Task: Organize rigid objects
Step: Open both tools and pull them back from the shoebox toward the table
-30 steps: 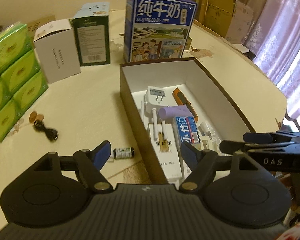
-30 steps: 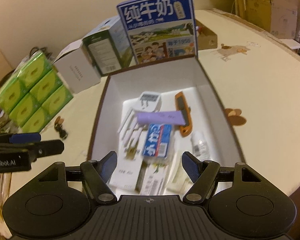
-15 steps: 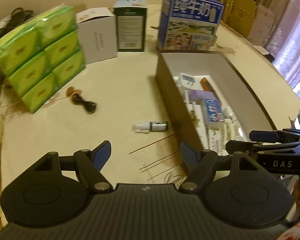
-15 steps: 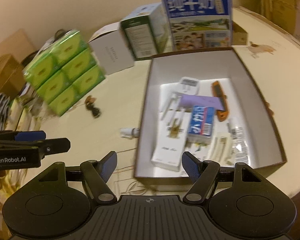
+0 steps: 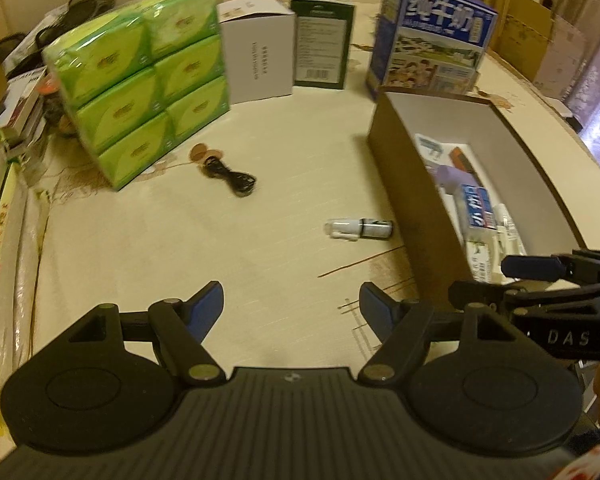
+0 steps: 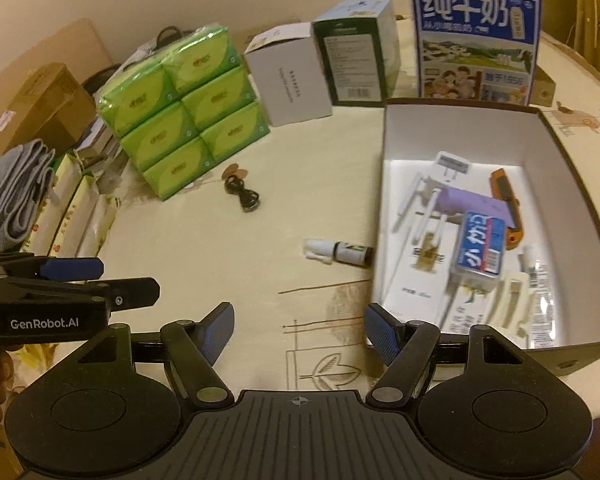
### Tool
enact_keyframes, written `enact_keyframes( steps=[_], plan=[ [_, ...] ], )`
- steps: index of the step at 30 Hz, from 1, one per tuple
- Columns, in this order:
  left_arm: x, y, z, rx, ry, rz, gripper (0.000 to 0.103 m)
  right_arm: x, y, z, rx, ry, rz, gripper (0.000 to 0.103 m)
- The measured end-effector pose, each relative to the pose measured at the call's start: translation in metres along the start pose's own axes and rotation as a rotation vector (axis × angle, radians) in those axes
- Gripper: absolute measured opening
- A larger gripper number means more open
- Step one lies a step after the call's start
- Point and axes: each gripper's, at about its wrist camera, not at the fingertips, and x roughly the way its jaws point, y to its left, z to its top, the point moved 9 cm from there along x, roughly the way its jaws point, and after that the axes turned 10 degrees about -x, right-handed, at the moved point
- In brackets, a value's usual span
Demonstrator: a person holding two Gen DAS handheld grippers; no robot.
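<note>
A small dark bottle with a white cap [image 5: 359, 229] [image 6: 337, 253] lies on its side on the cream table, just left of the brown open box [image 5: 412, 184] [image 6: 580, 200]. The box holds a toothpaste carton [image 6: 478, 249], a purple tube [image 6: 476, 205], an orange utility knife [image 6: 507, 205], a white plug and other small items. A coiled black cable [image 5: 232, 175] [image 6: 242, 196] lies further left. My left gripper [image 5: 291, 307] hovers open over bare table in front of the bottle. My right gripper [image 6: 299, 331] is open too, near the box's front left corner, nothing between its fingers.
A stack of green tissue packs [image 5: 140, 92] [image 6: 184, 108] stands at the left. A white carton [image 5: 256, 60], a dark green carton [image 5: 323, 48] and a blue milk carton [image 5: 432, 36] [image 6: 474, 40] line the back. Books and bags crowd the table's left edge [image 5: 8, 208].
Both views have swung left away from the box. The box slid to the right side of each frame, and the bottle, cable and tissue packs came into fuller view. Both grippers stayed open.
</note>
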Motion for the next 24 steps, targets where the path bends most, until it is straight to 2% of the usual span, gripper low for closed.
enact_keyframes(
  steps=[5, 13, 21, 23, 24],
  plan=[
    [0.01, 0.021, 0.002, -0.033, 0.006, 0.022, 0.072, 0.022, 0.011, 0.005, -0.001, 0.018, -0.004, 0.069],
    [0.042, 0.049, 0.005, -0.044, 0.014, 0.053, 0.072, 0.064, 0.014, 0.015, 0.053, 0.015, -0.064, 0.069],
    [0.091, 0.073, 0.018, -0.041, 0.031, 0.061, 0.071, 0.119, -0.001, 0.022, 0.134, 0.005, -0.232, 0.069],
    [0.103, 0.078, 0.023, -0.038, 0.033, 0.06, 0.071, 0.128, -0.004, 0.025, 0.108, -0.026, -0.315, 0.074],
    [0.109, 0.08, 0.025, -0.032, 0.034, 0.057, 0.071, 0.133, -0.003, 0.028, 0.093, -0.042, -0.321, 0.08]
  ],
)
